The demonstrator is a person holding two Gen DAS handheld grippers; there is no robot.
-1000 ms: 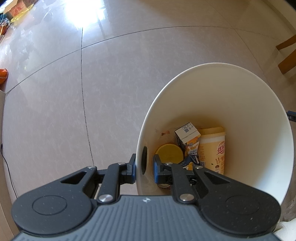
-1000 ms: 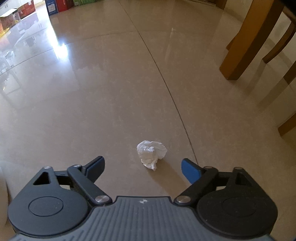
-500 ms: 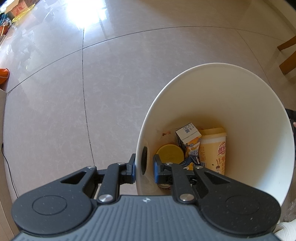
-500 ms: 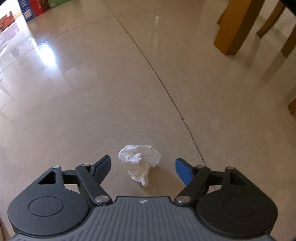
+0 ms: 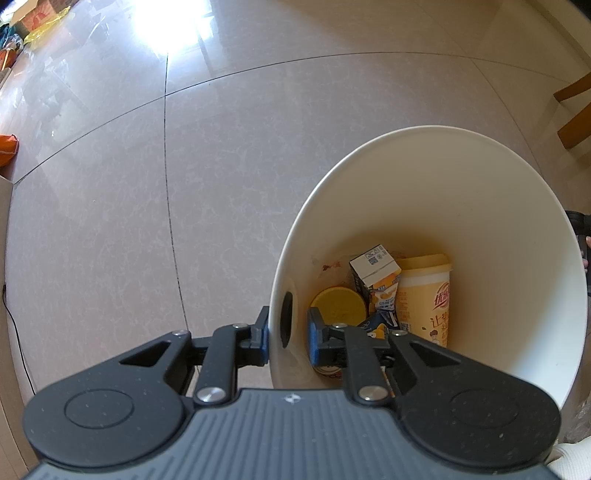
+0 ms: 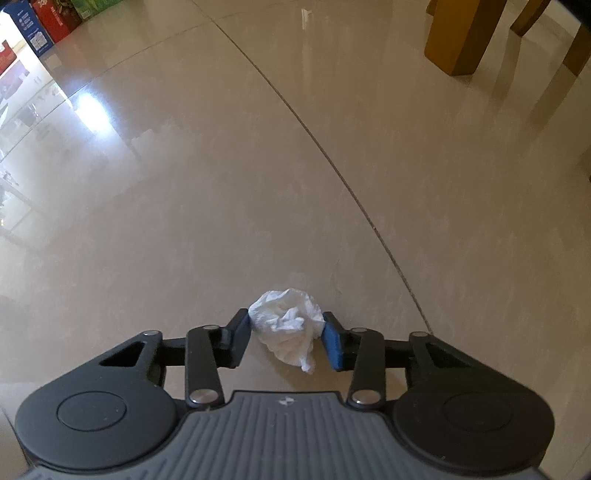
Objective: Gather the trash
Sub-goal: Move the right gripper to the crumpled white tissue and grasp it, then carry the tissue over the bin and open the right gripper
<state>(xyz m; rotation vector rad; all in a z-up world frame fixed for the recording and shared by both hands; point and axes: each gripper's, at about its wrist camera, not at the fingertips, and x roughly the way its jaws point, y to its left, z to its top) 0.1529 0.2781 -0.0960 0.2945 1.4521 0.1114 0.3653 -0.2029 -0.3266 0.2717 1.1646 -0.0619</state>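
Note:
A white trash bin (image 5: pixel 517 206) fills the right of the left wrist view, with my left gripper (image 5: pixel 287 338) shut on its near rim by the handle hole. Inside lie a yellow cup (image 5: pixel 424 295), a small drink carton (image 5: pixel 376 275) and a yellow lid (image 5: pixel 338 306). In the right wrist view a crumpled white tissue (image 6: pixel 286 325) lies on the beige floor tiles between the pads of my right gripper (image 6: pixel 286 338). Both pads touch the tissue's sides, so the right gripper is shut on it.
Wooden furniture legs (image 6: pixel 458 37) stand at the far right of the right wrist view. Coloured boxes (image 6: pixel 48 22) line the far left wall. A cardboard edge (image 5: pixel 5 258) and a black cable (image 5: pixel 18 347) run along the left of the left wrist view.
My right gripper moved forward and down over the tissue and its jaws closed in from wide open until they touch it. The left gripper and the bin have barely moved.

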